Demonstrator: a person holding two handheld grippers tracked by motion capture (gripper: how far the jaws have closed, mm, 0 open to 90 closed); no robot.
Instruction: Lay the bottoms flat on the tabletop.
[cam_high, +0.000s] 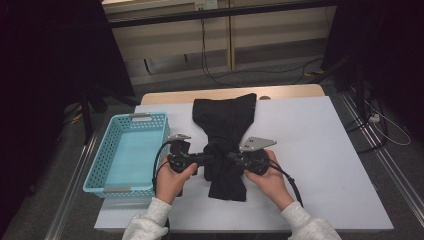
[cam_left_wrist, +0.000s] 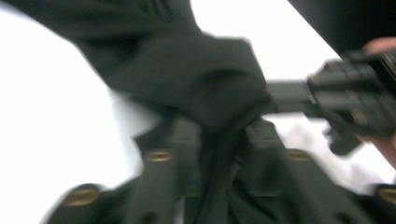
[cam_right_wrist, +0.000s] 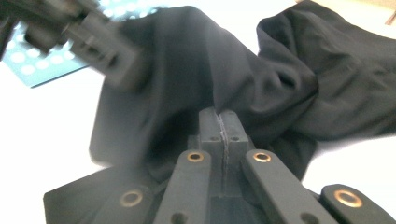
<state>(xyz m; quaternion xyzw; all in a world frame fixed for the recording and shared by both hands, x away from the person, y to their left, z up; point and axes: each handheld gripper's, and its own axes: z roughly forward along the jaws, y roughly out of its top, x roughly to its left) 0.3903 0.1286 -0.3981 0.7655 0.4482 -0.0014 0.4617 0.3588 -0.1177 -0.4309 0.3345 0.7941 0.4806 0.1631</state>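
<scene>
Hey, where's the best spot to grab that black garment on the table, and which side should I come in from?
Grip the black garment at its bunched, narrow waist, where the right gripper is already pinched shut on a raised fold. Come in level from either side: the gathered cloth stands up off the white table there, giving the jaws a ridge to close on. The flat, spread far end probably offers less.

Lab: cables (cam_high: 220, 75), rig rails (cam_high: 372, 140)
</scene>
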